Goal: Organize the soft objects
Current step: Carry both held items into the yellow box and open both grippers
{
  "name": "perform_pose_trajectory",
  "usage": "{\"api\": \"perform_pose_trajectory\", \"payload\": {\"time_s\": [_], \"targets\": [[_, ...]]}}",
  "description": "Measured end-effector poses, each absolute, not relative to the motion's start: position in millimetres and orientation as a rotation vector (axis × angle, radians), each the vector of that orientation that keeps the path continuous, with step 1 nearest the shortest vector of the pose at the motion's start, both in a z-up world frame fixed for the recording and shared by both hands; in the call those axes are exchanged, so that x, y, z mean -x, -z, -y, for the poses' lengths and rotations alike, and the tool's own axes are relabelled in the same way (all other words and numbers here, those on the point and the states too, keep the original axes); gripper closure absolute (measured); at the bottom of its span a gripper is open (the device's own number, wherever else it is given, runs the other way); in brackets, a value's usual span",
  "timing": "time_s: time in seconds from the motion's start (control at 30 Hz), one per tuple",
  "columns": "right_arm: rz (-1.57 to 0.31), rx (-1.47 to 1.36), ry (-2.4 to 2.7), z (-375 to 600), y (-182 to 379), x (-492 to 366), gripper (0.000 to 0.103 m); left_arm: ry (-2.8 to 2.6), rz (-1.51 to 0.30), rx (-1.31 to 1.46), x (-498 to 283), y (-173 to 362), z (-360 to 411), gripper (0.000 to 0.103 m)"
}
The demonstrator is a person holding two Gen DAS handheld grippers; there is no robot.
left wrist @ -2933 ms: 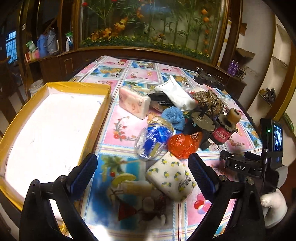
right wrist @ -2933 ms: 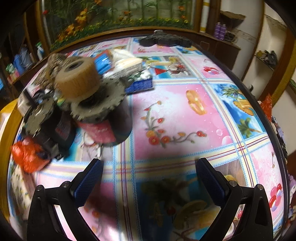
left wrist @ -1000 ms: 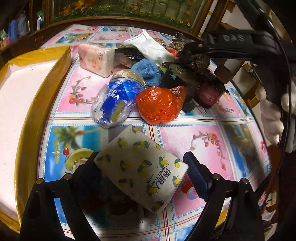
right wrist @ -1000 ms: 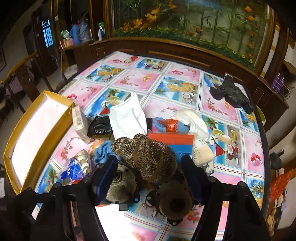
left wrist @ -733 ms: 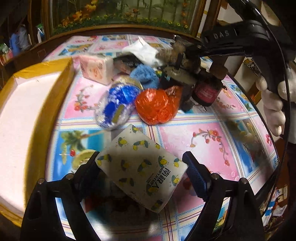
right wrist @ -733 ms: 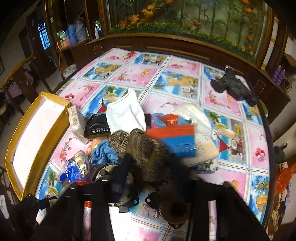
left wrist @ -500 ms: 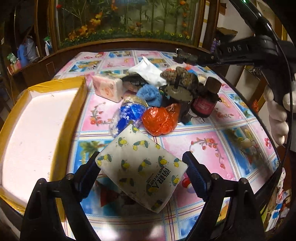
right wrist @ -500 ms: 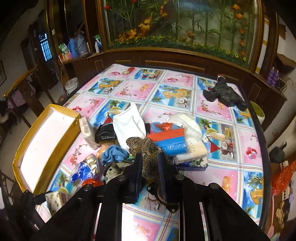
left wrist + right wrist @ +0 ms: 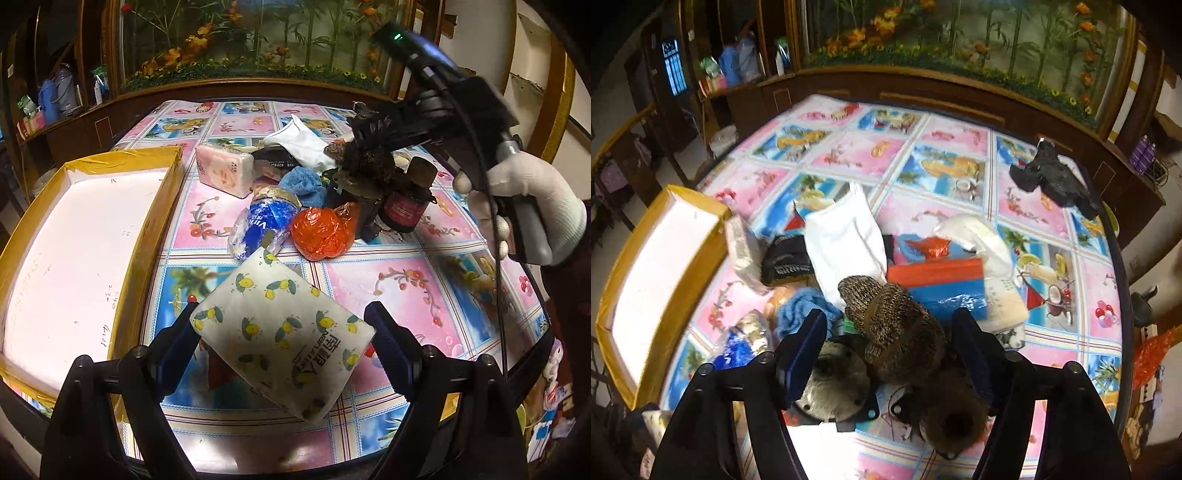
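Left tongs (image 9: 282,334): clamped on the lemon-print tissue pack (image 9: 282,339), lifted above the bench (image 9: 406,291).
Right tongs (image 9: 890,343): opening, pads apparently clear of the brown knitted piece (image 9: 890,328) between them.
Tray (image 9: 155,206): beside the pile.

Lemon-print tissue pack (image 9: 280,332), tilted, lifted

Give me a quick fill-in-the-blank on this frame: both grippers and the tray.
1. The left gripper holds a tissue pack printed with ____.
2. The foam tray is edged in ____ tape.
3. Between the right gripper's fingers sits a brown ____ item.
4. The hand gripping the right gripper's handle wears a ____ glove.

Missing: lemons; yellow; knitted; white
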State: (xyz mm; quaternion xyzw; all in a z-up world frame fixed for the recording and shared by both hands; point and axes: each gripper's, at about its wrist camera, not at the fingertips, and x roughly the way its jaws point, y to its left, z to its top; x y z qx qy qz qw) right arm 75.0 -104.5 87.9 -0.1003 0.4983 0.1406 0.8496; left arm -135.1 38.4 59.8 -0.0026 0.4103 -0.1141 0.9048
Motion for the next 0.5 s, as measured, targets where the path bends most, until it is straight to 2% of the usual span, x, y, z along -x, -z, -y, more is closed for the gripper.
{"api": "perform_pose_trajectory", "payload": {"time_s": [0.13,0.2,0.27,0.5], "targets": [[-1.031,0.206,-0.290,106.3,-89.1,-76.5,0.065,0.235,-0.826,0.018,134.3,-64.9,-45.7,0.015],[-0.996,0.171,-0.286,111.6,-97.4,-70.3,0.072,0.230,-0.823,0.040,133.0,-66.9,-51.5,0.015],[-0.949,0.149,-0.274,117.1,-111.2,-59.1,0.074,0.218,-0.817,0.048,133.8,-69.0,-56.1,0.015],[-0.816,0.092,-0.330,121.4,-147.6,0.2,0.074,0.160,-0.788,0.044,139.4,-78.2,-66.7,0.015]]}}
